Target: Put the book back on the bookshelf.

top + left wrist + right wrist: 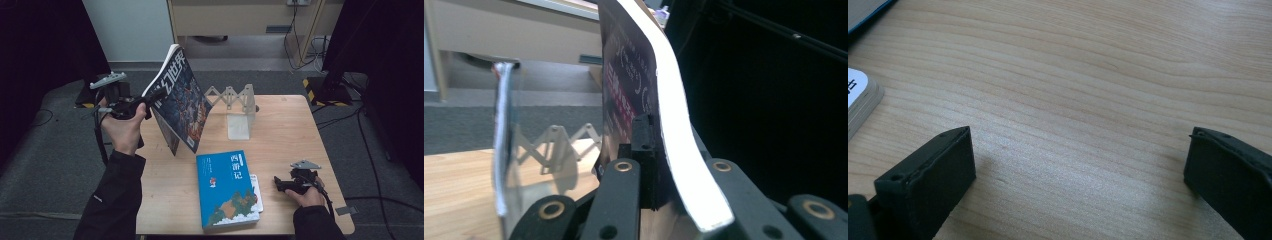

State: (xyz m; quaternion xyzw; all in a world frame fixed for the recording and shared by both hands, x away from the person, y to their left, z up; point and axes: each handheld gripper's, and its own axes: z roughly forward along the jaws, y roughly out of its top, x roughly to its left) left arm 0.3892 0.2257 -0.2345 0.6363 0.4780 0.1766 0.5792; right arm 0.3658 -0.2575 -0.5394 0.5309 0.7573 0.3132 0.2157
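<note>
Left gripper [150,102]: my jaws clamped on the dark glossy magazine [181,100], held upright above the table's left edge.
Rack: white accordion book stand [235,107] lies right, near far edge.
Right gripper [280,184]: jaws wide, holding nothing, near front-right corner.

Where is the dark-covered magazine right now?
In the high view, the dark magazine is held up at left-centre by the left gripper, beside the expanding rack.

Left tongs [150,100] raised, clamped; right tongs [276,184] low, spread.
</note>
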